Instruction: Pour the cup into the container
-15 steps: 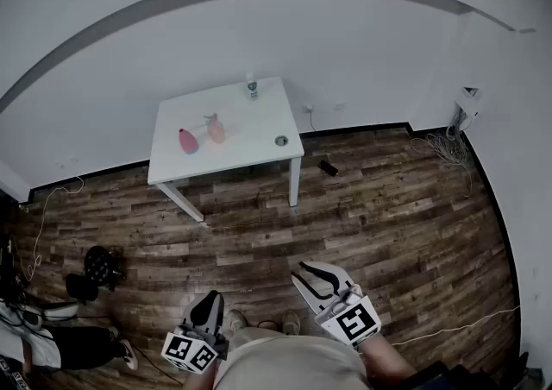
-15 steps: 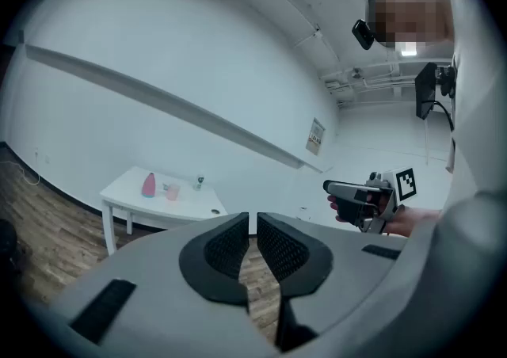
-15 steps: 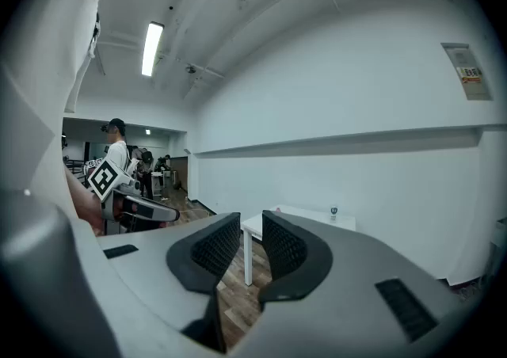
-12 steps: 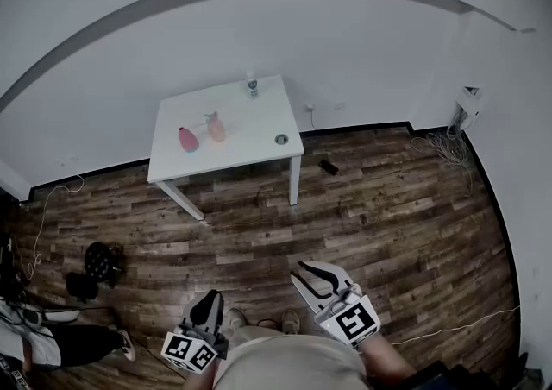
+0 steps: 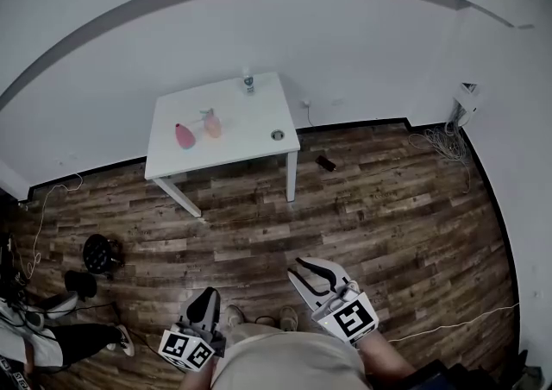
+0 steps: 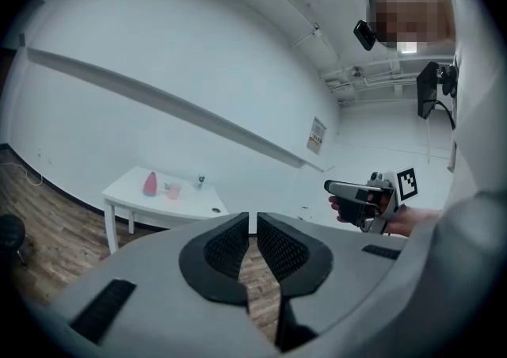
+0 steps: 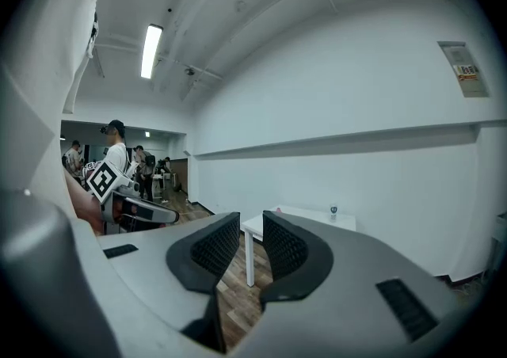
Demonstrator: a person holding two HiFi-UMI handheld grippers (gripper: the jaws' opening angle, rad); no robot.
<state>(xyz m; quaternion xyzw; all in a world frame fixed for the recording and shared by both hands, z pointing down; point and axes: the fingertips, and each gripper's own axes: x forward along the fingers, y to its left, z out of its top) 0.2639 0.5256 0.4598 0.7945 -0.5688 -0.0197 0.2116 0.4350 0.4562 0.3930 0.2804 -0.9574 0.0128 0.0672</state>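
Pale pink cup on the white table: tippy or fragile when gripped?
The cup looks small against the table, so it is probably light, and a hard squeeze might flex it. It stands upright and seems taller than wide, so a side nudge could tip it. It is too far away to see the contents; assume they may slosh.

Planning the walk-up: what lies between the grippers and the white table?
Only bare wood floor, in the head view, from left gripper and right gripper to the table.

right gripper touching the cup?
Apart. Head view: right gripper is near the person's body; the cup sits on the table, far across the floor.
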